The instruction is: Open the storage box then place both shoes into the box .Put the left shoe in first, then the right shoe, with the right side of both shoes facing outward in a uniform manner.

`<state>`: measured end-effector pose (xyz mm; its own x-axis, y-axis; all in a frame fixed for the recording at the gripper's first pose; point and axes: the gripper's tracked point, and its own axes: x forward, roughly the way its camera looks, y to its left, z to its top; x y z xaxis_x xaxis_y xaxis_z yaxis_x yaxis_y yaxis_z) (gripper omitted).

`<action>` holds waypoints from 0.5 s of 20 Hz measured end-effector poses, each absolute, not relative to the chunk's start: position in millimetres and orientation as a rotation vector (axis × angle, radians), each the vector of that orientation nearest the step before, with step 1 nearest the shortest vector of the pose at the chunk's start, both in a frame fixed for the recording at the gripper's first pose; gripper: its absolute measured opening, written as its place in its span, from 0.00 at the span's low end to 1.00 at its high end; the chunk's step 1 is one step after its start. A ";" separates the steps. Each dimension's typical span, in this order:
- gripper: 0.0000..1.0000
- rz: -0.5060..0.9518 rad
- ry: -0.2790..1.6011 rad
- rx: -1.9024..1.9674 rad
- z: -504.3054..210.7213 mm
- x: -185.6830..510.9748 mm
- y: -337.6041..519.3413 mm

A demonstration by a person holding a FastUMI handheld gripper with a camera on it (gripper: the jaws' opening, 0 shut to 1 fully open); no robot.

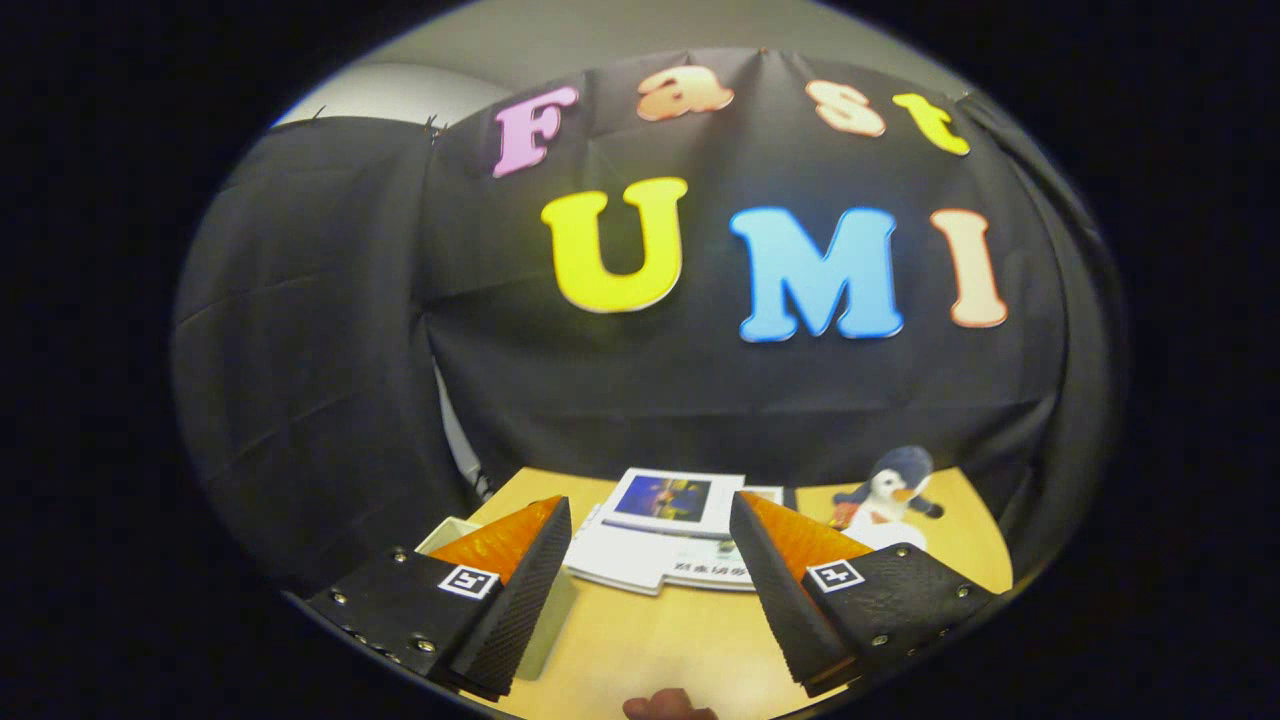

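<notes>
Jaws: we find the gripper [650,590] with its fingers spread wide apart, nothing between them and nothing pressed by either; they hang above the worktop [640,640] and touch no object.
Between and beyond the fingers: a stack of booklets [665,535], lying flat on the worktop, the top one bearing a picture.
Beside the left finger: a pale, open-topped container [545,625], partly hidden by that finger; we cannot tell whether this is the storage box or some other bin, nor whether it has a lid.
Beyond the right finger: a penguin toy [890,490], upright near the far edge of the worktop against the black cloth.
Nearest edge: a small rounded part, perhaps a fingertip [668,708], too little of it to be sure.
Shoes: we can place none, so how they lie is unsettled.
Step in hand: we judge the gripper held free and level, facing the back wall; this would fit a pause ahead of reaching for the box as well as a withdrawal once the shoes are stowed.
Next move: the pictures do not settle it; any reach would call for tilting downward to find the box and shoes.
</notes>
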<state>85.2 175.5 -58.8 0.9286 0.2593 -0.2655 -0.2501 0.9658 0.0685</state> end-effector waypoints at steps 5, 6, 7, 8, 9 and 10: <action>0.96 0.094 0.067 0.061 -14.0 64.0 80.5; 0.96 0.082 0.058 0.065 -13.2 61.1 68.8; 0.96 0.071 0.056 0.064 -12.2 58.8 54.0; 0.96 0.059 0.054 0.063 -12.2 57.1 42.7; 0.96 0.053 0.051 0.062 -11.5 61.7 35.9; 0.96 0.044 0.046 0.065 -10.2 63.2 28.0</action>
<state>63.2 28.0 -10.2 0.9980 0.0458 -0.0444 -0.0428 0.9969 0.0660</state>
